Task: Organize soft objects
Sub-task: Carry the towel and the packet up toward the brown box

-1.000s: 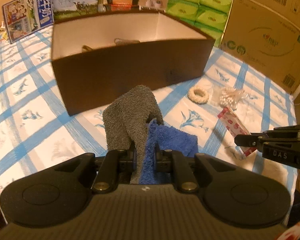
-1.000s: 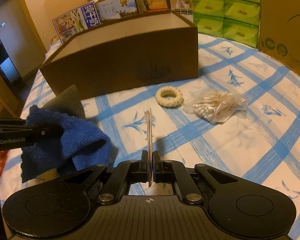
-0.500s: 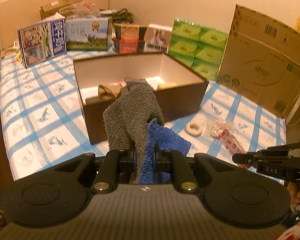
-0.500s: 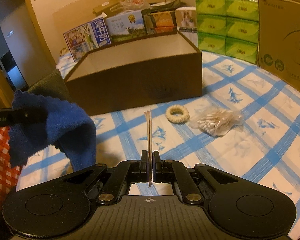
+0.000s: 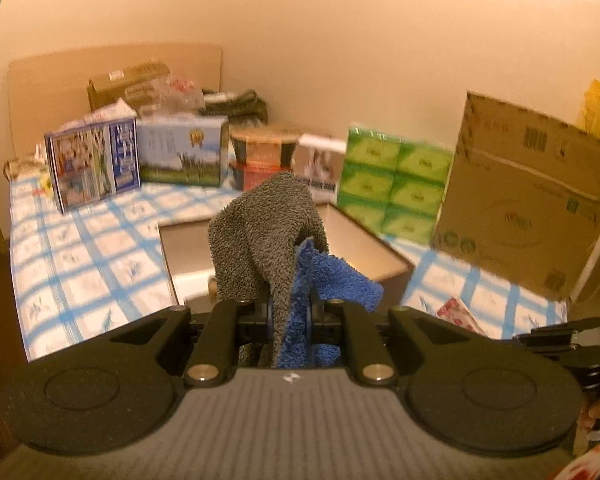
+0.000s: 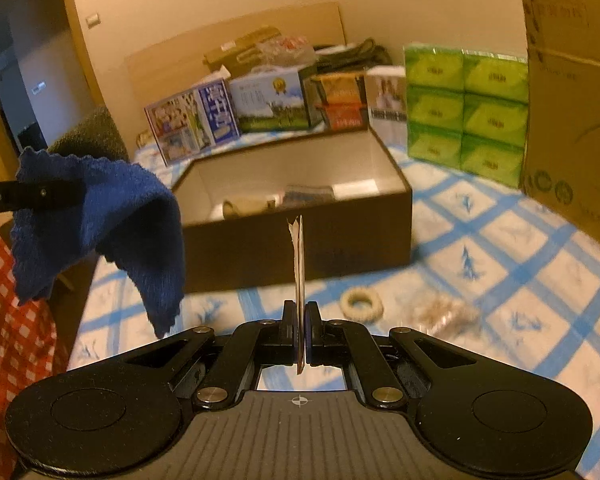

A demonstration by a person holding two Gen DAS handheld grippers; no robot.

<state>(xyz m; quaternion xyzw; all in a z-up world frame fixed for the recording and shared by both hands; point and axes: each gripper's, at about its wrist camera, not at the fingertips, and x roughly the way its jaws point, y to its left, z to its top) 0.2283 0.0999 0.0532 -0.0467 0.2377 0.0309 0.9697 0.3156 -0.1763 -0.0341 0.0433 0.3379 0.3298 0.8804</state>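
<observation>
The left tongs (image 5: 290, 312), closed on a grey and blue terry cloth (image 5: 276, 240), hang just before the open brown cardboard box (image 6: 300, 216); right tongs (image 6: 300, 332) pinch a thin flat packet (image 6: 299, 256), box straight ahead.

Warm, dim yellow light fills both my views, and everything takes an orange cast (the wall (image 5: 340, 40) glows peach, brightest high in the middle). I cannot see the lamp itself. The fisheye bends straight lines hard: the big carton (image 6: 572, 100) bows at the right edge, and the corners go black. In my left view the far boxes and the checked cloth (image 5: 80, 260) are smeared by motion blur, while the towels (image 5: 284, 248) up close stay sharper. In my right view the ring (image 6: 360, 302) and the bag (image 6: 440, 314) are blurred. The box (image 6: 300, 240) has a dark front wall in shadow and a paler, lit inside.
</observation>
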